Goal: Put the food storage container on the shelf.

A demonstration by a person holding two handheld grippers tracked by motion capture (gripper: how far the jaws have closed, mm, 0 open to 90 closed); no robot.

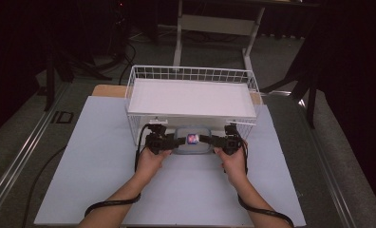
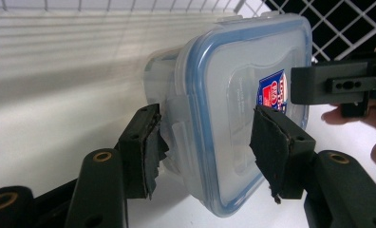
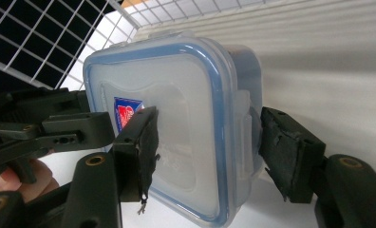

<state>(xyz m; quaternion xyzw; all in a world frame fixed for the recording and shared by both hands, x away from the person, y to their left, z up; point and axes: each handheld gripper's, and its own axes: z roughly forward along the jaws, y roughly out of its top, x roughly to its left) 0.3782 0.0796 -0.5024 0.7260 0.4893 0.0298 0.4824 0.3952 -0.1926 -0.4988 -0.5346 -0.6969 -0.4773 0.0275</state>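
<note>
Two grippers are on one clear plastic box [image 1: 192,142] with a blue-edged lid, and you hold one in each hand. In the high view the box sits low in the middle of the frame, on the pale mat [image 1: 96,166], right up against the front edge of the white wire basket [image 1: 192,75]. Your left gripper [image 1: 175,141] comes at the box from the left side of the frame, and your right gripper [image 1: 206,139] comes from the right. In the left gripper view, the jaws pinch one end of the box, one pad on the lid and the other on the side clip. In the right gripper view, your right gripper pinches the other end the same way, one pad on the lid near the red and blue sticker [image 3: 125,112], the other on the side. Behind the box the basket wall [image 2: 81,42] stands very close. On the mat toward the bottom of the frame you have lots of open room.
</note>
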